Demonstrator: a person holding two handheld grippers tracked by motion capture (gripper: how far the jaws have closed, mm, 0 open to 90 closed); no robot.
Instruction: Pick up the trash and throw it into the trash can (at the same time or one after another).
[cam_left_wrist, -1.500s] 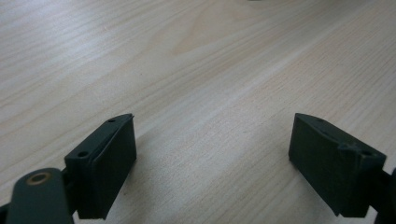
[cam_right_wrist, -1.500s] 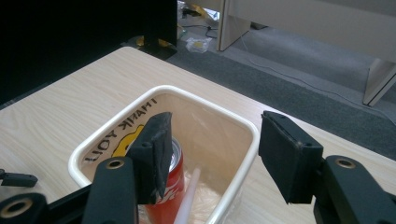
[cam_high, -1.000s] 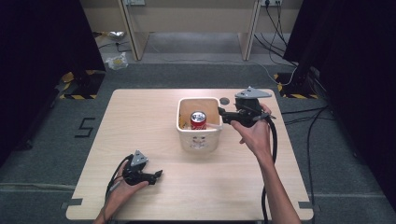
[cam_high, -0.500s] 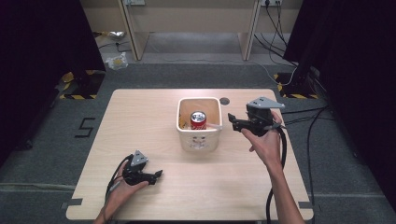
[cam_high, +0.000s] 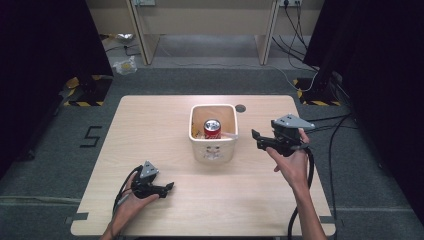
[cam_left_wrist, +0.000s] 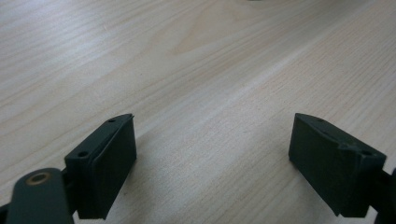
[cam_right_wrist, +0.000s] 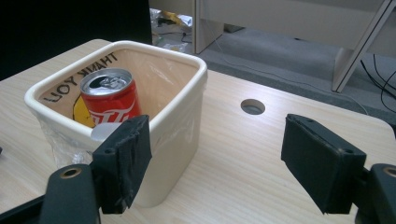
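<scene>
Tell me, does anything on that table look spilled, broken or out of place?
Nothing stands out. The red can stands upright inside the cream bin, which sits squarely on the table with its clear liner in place. No spill shows on the wood. Both grippers, left and right, hold nothing.

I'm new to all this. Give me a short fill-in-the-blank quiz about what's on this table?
1. The red can stands inside the cream ____.
2. The right gripper has its jaws ____ with nothing between them.
3. The left gripper rests low on the ____ table.

Missing words: bin; open; wooden
</scene>
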